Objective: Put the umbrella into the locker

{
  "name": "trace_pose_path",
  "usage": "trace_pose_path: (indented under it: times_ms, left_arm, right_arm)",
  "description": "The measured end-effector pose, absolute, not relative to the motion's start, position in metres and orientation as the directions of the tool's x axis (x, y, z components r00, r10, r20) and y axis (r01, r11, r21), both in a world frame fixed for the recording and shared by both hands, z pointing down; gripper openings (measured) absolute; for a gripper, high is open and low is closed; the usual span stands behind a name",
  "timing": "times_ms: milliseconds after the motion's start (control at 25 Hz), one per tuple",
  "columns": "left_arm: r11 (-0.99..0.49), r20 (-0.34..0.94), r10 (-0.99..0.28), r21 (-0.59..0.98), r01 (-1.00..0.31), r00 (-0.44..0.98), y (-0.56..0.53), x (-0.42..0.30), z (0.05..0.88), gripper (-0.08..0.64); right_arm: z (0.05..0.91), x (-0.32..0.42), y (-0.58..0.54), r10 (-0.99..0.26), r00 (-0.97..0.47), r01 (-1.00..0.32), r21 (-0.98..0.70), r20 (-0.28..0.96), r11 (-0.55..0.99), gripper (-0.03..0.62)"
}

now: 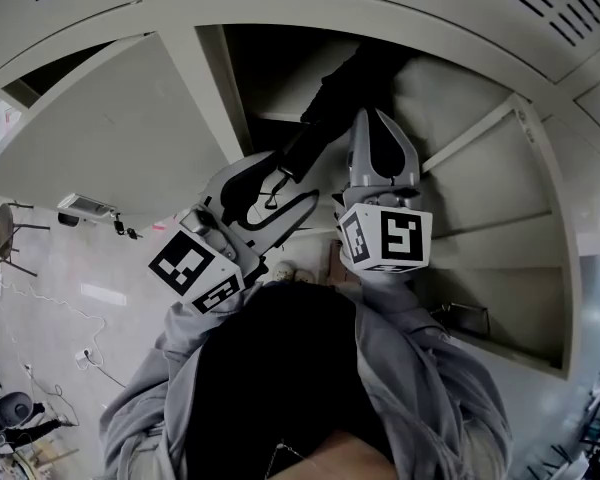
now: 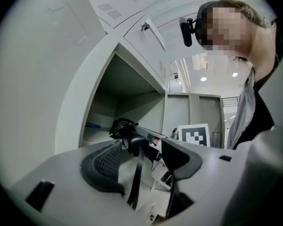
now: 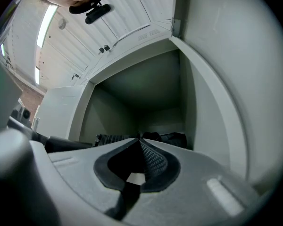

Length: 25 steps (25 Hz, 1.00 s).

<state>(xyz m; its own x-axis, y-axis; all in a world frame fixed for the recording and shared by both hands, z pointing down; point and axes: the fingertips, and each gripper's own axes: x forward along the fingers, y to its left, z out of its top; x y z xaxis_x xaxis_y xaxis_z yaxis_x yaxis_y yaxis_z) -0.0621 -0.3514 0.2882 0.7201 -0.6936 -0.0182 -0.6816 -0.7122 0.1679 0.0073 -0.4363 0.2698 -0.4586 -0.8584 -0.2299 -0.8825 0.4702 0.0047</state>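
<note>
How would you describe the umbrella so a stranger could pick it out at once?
Find the wall of pale grey lockers, then the dark open compartment in the middle. The umbrella is the folded bundle reaching into it, a strap hanging from its near end. Among pale metal, it alone is black fabric.

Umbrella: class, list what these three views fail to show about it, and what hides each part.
- Far end of the umbrella: in the head view it is lost in the dark inside of the locker.
- Whether it lies flat inside: in the right gripper view, the right gripper covers its underside.
- Its shaft: in the left gripper view it is cut off behind the left gripper. Only the near end and strap show.
</note>
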Motion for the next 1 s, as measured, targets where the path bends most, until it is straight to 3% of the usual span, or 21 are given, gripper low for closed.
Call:
trace_pose_path:
  times_ms: [120,400,1000]
  left_arm:
    - [-0.679,-0.003,-0.731,0.098,-0.727,0.682,-0.346,-0.072,0.287,0.12]
    - [-0.65,0.029,-0.759,0.018,-0.76,0.65,-0.358,-0.051,0.288,0.12]
    - [-0.706,0.005,-0.707,0.052,-0.706,0.708,-0.421,0.03,0.29,0.089]
  right_arm:
    - [0.269,0.006,-0.437,-0.861,-0.453,-0.887,0.023,-0.233,0.461,0.003]
    - [0.262,0.018,-0.423,-0.866,-0.435,-0.898,0.052,-0.246,0.436,0.003]
    - [0.255,0.053,-0.373,-0.883,-0.395,-0.919,0.107,-0.254,0.38,0.003]
